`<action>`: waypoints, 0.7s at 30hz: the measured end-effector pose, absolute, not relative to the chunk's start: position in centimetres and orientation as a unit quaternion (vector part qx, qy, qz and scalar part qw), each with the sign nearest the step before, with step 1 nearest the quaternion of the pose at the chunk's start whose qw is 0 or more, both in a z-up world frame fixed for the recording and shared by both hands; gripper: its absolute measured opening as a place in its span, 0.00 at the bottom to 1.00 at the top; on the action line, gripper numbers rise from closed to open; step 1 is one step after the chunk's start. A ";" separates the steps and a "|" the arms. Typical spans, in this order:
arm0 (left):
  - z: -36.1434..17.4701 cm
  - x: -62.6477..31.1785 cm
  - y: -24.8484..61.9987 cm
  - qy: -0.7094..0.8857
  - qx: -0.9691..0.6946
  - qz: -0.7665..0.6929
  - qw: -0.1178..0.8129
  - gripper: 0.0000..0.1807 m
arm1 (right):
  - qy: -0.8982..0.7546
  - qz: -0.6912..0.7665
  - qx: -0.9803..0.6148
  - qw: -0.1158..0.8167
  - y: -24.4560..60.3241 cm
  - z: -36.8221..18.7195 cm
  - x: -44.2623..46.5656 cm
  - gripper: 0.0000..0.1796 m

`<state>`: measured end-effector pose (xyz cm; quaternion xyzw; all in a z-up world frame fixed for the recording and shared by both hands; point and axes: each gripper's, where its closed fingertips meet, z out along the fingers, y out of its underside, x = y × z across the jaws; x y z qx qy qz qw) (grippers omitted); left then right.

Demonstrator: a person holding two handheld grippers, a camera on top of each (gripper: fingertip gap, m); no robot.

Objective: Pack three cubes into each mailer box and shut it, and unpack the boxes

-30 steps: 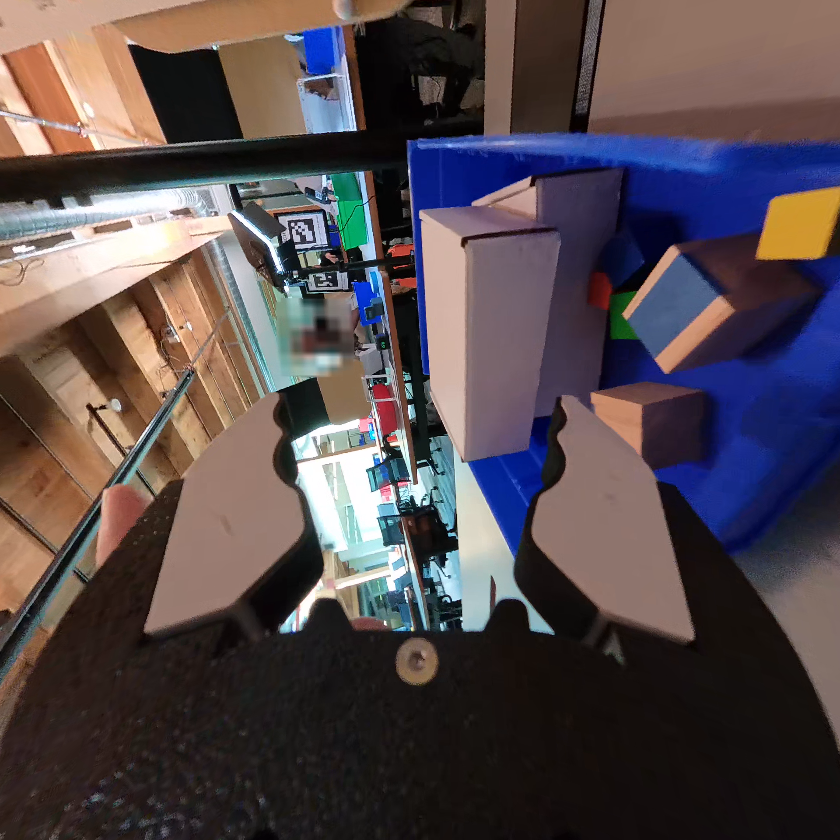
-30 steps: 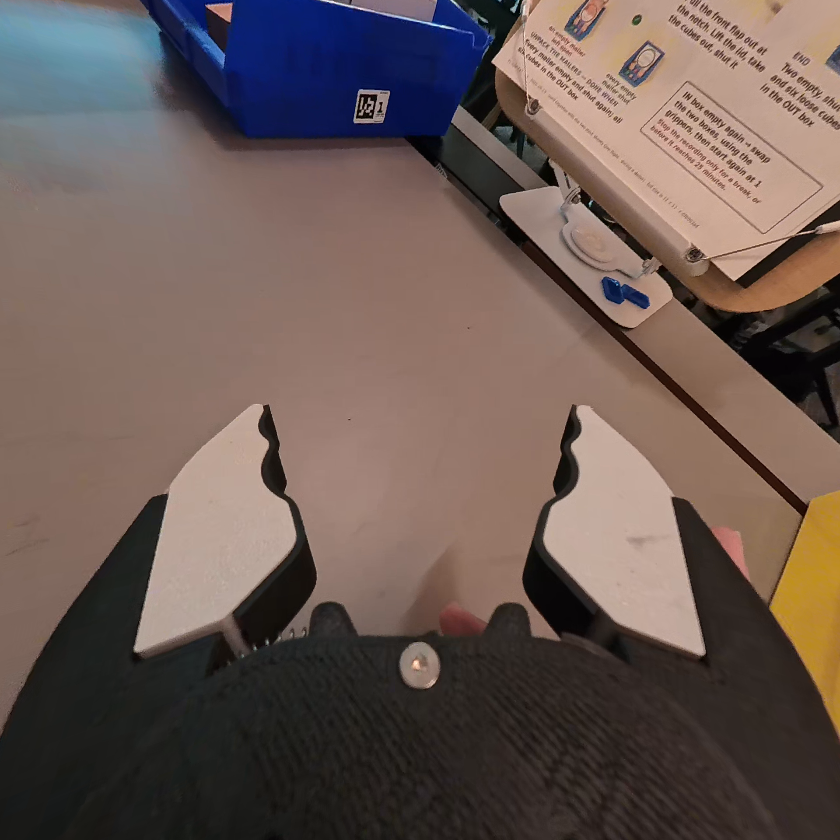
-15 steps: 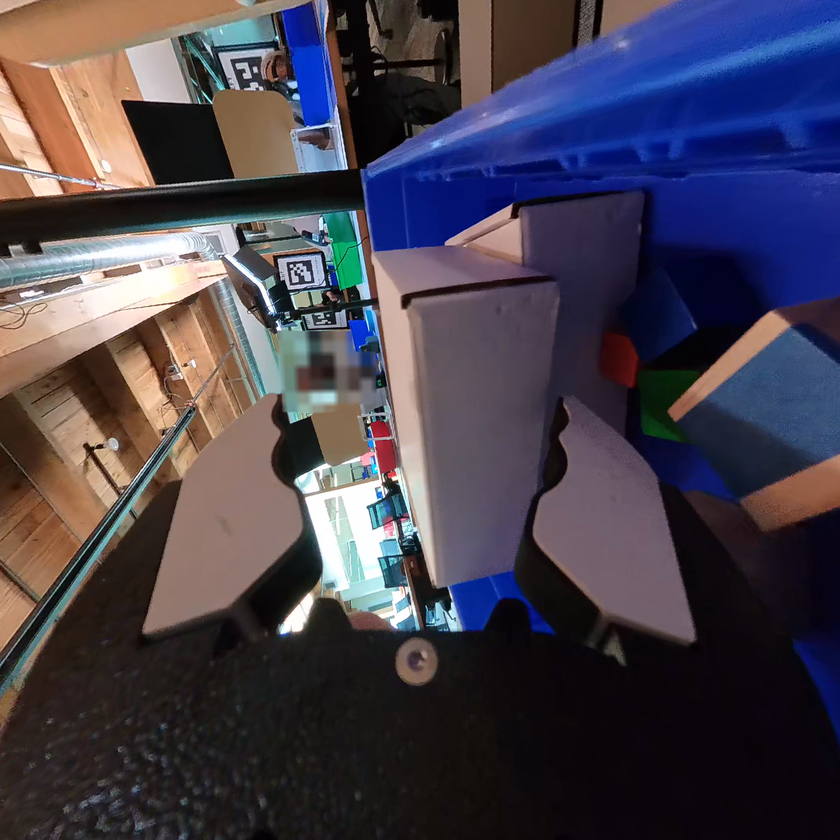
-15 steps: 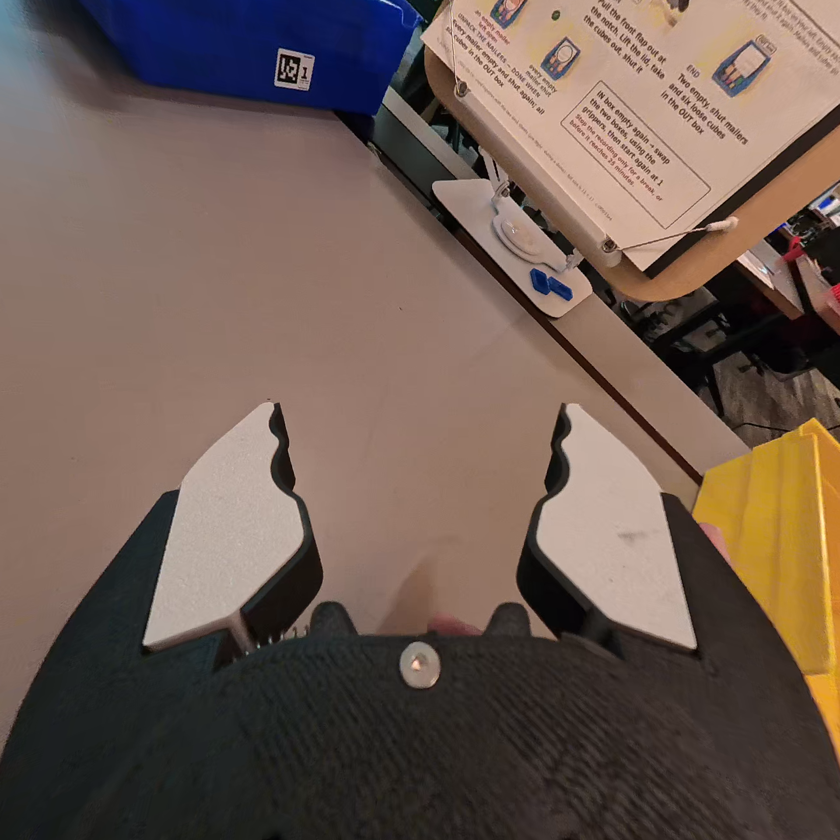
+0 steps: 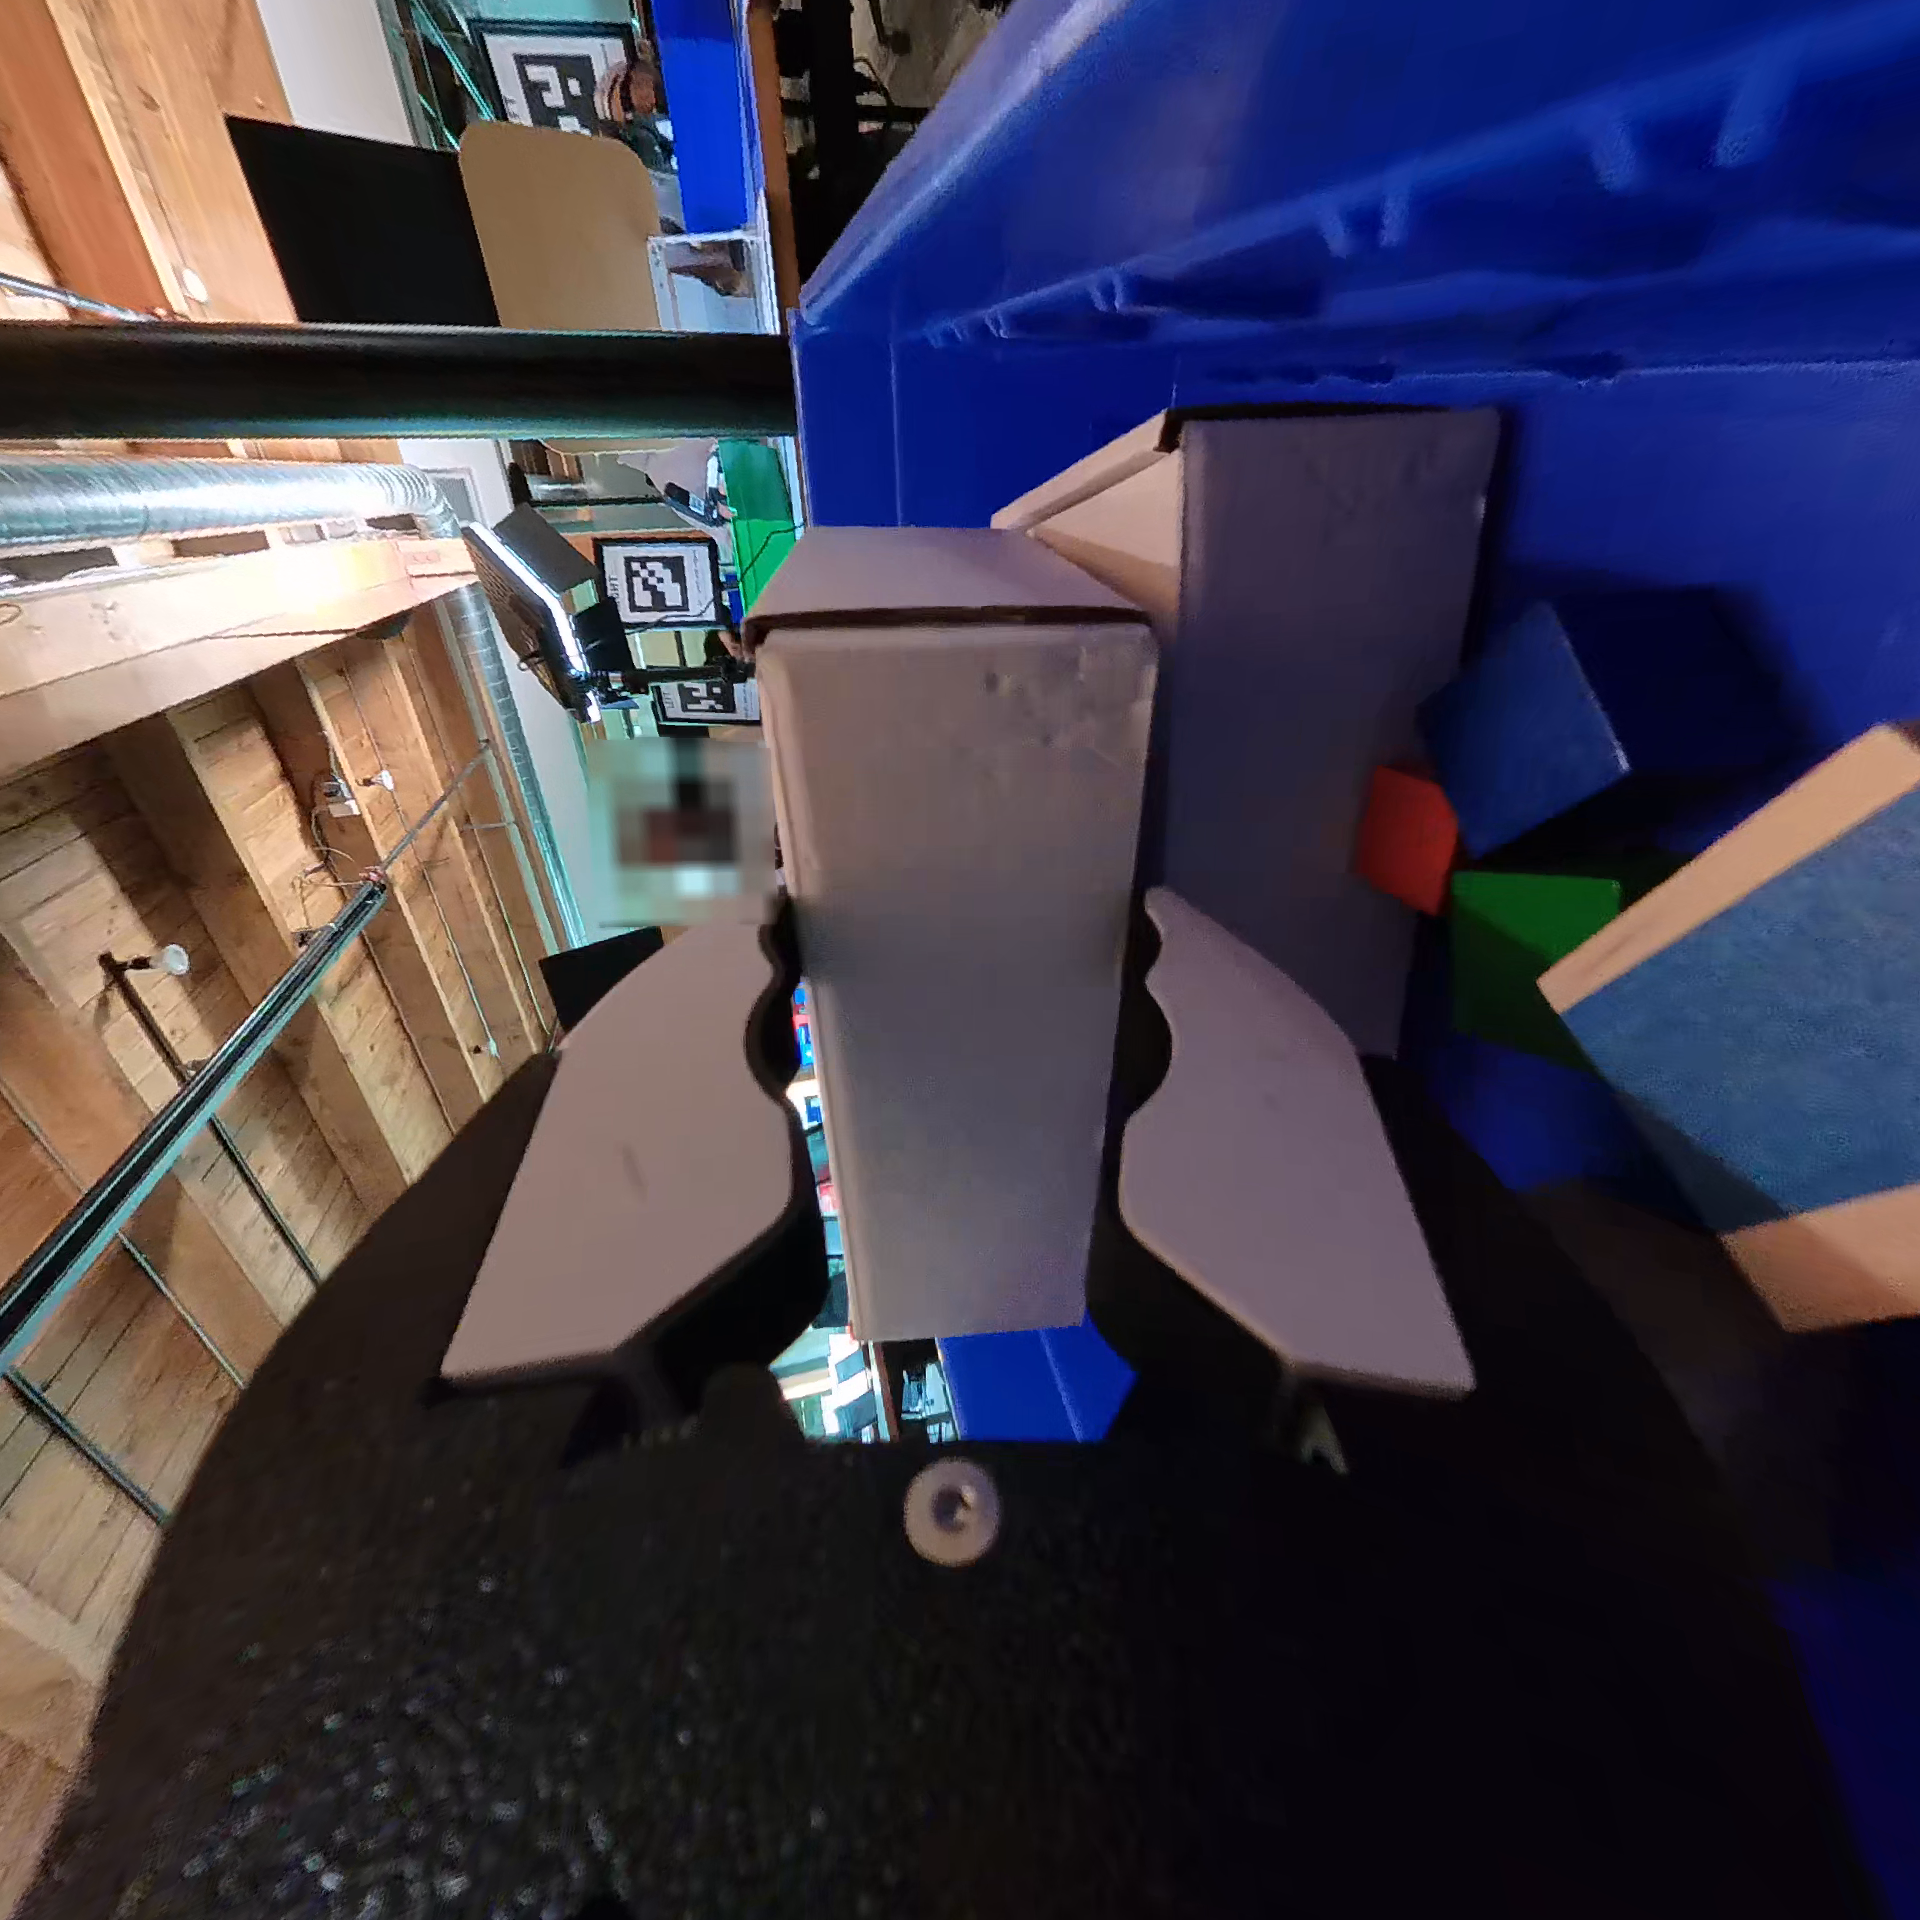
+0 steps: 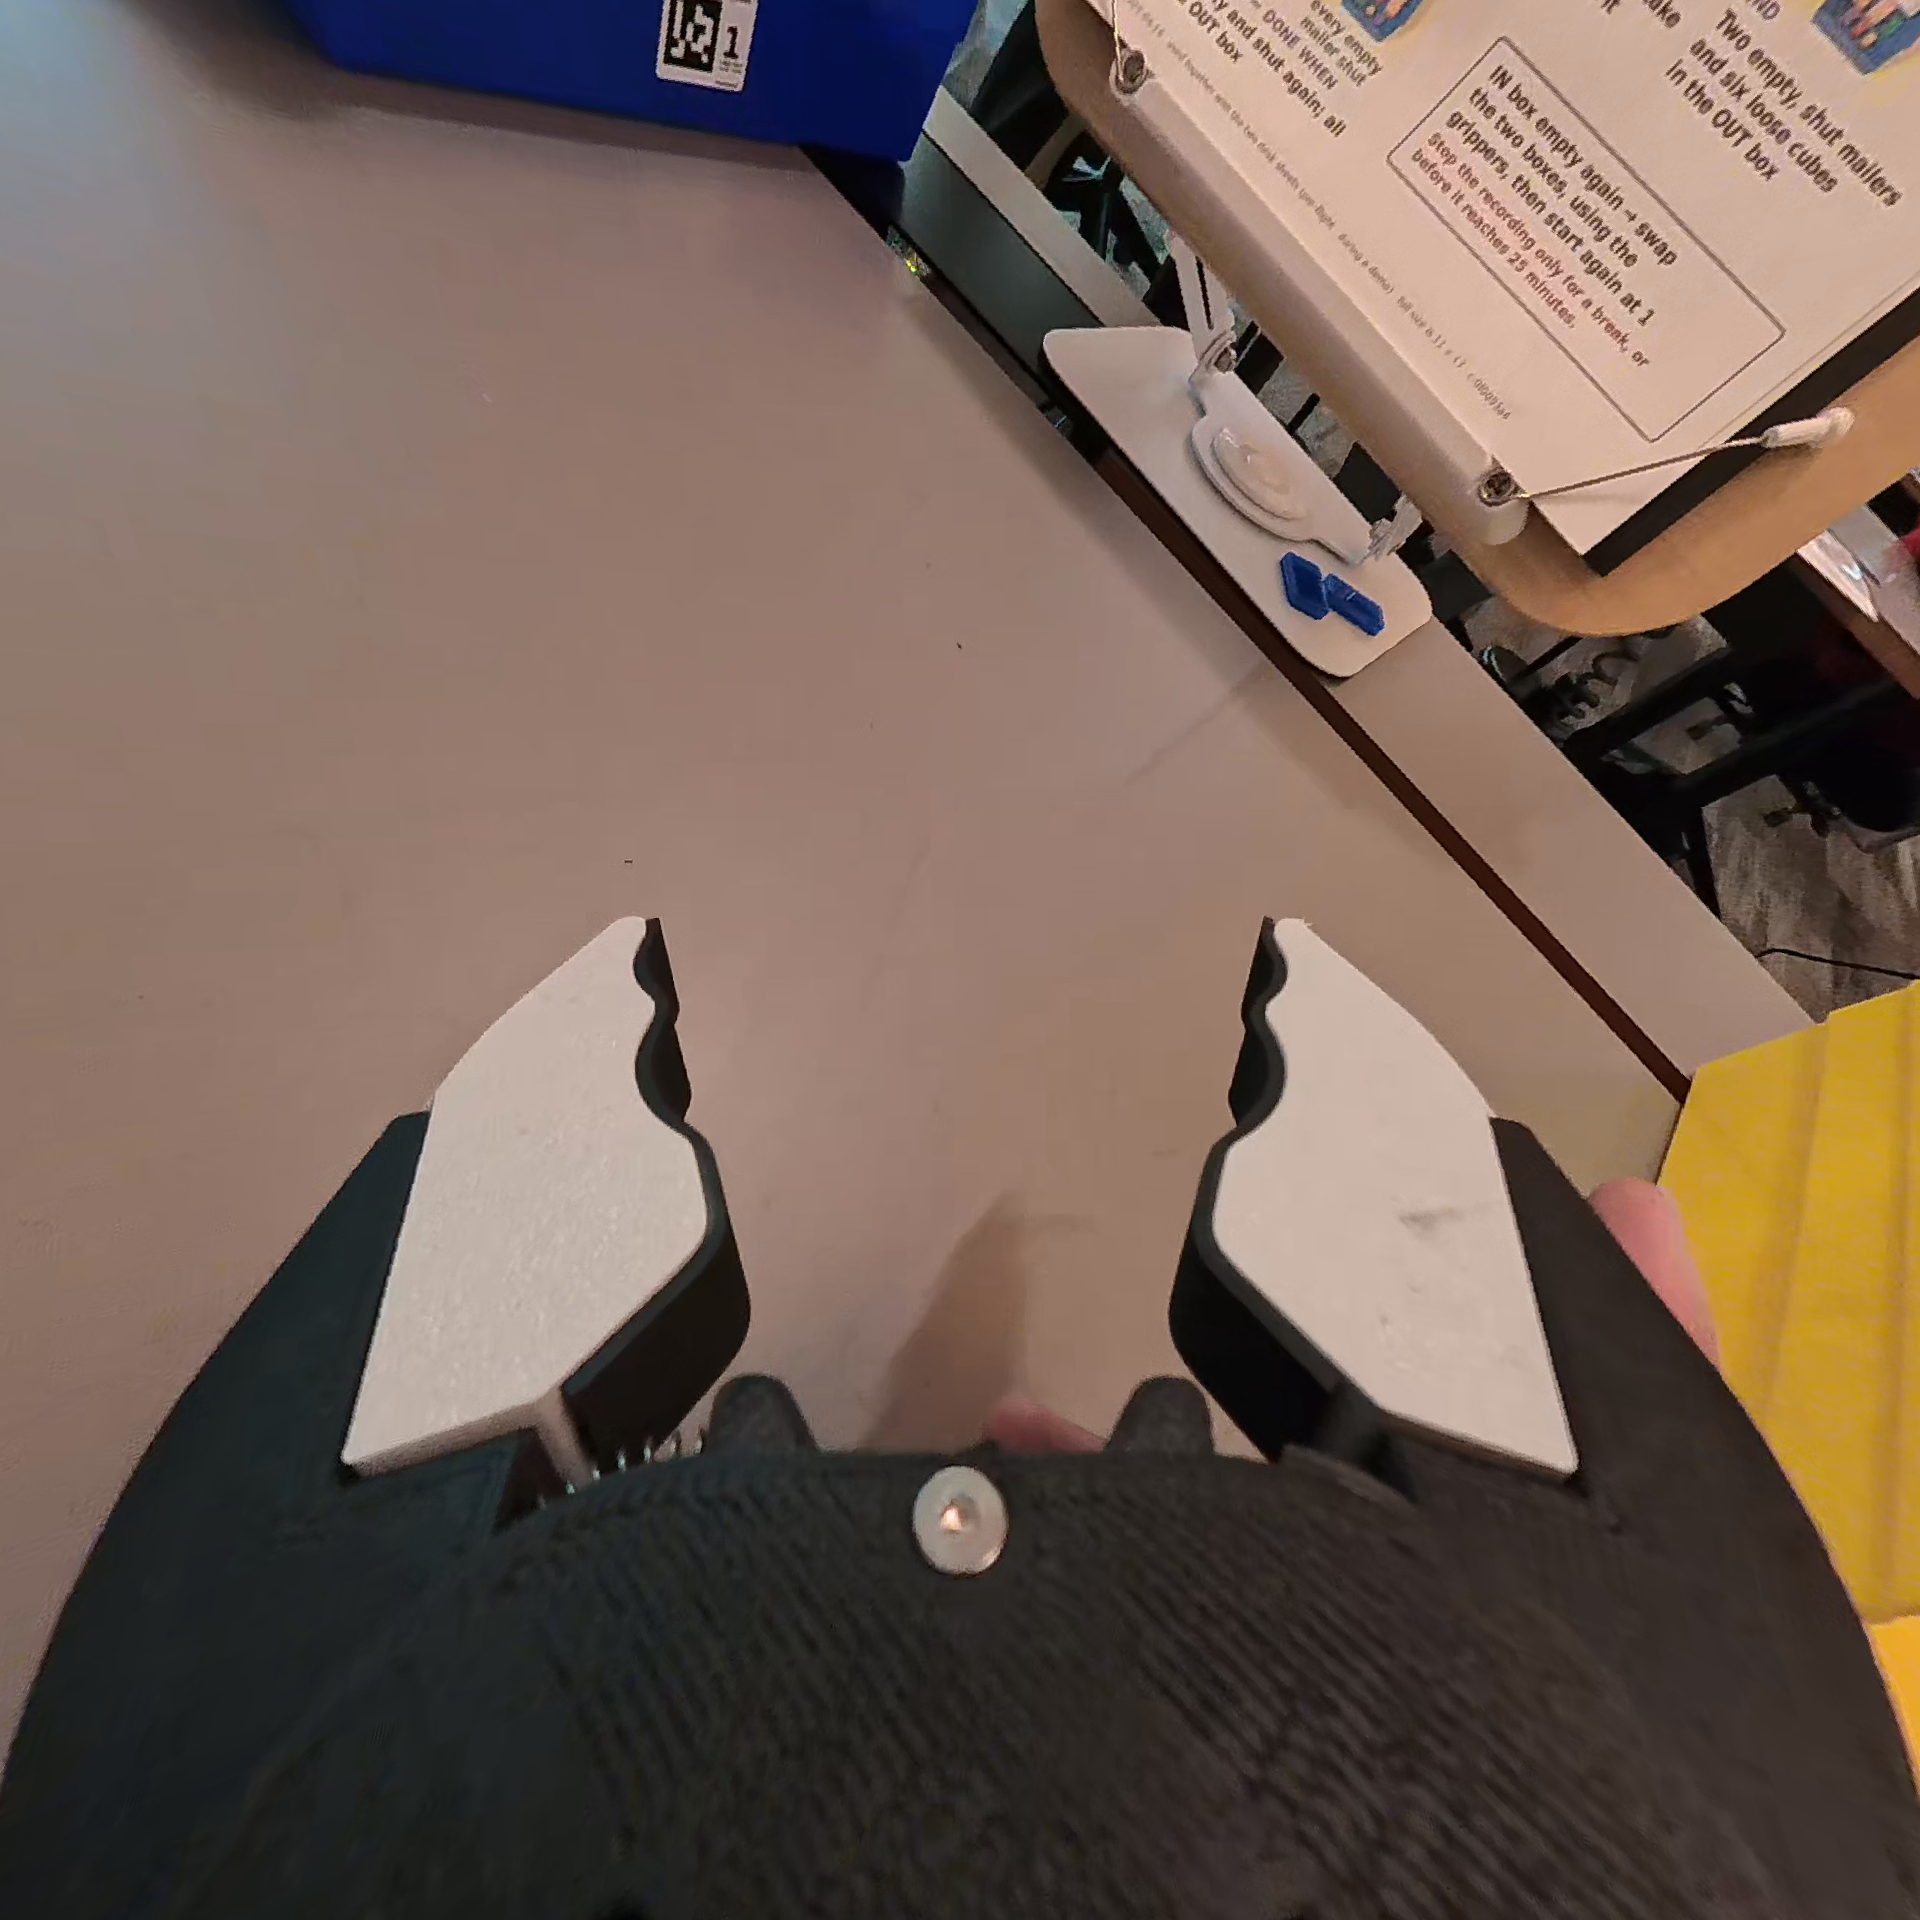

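In the left wrist view a white mailer box (image 5: 966,831) stands on edge at the near side of the blue bin (image 5: 1351,260). My left gripper (image 5: 956,966) is shut on it, one finger against each flat side. A second white mailer box (image 5: 1309,675) stands right behind it. Loose cubes lie deeper in the bin: a red one (image 5: 1403,836), a green one (image 5: 1517,935), a blue one (image 5: 1517,738) and a wooden one with a blue face (image 5: 1766,1039). My right gripper (image 6: 961,966) is open and empty above the grey table (image 6: 520,520).
In the right wrist view the blue bin (image 6: 520,42) sits at the far left of the table and a yellow bin (image 6: 1818,1247) at the right. An instruction board (image 6: 1507,156) on a white stand (image 6: 1226,499) is past the table's far edge. The grippers' ends are close to 50 cm from one another.
My left gripper moved forward into the blue bin and closed on the nearer mailer box. My right gripper shifted a little over the table and stayed open.
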<state>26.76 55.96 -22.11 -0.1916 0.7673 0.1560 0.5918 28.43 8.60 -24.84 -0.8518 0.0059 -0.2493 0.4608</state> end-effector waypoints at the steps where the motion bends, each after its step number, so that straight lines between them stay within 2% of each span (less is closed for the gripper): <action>1: -22.1 26.7 56.0 0.768 -0.194 0.161 0.589 0.33 | 0.007 -0.249 -0.851 0.462 8.6 -24.8 28.5 0.58; 5: -20.9 26.2 55.1 0.767 -0.210 0.147 0.588 0.33 | 0.010 -0.246 -0.849 0.467 8.5 -24.6 28.4 0.56; 12: -12.9 24.7 53.8 0.719 -0.267 0.125 0.629 0.32 | 0.004 -0.248 -0.847 0.471 8.5 -24.0 28.2 0.55; 17: -7.9 23.5 47.6 0.706 -0.208 0.151 0.660 0.32 | 0.003 -0.253 -0.839 0.482 8.2 -22.8 28.1 0.54; 21: -6.2 22.9 40.6 0.703 -0.172 0.155 0.673 0.32 | -0.002 -0.256 -0.830 0.496 8.1 -21.8 27.8 0.54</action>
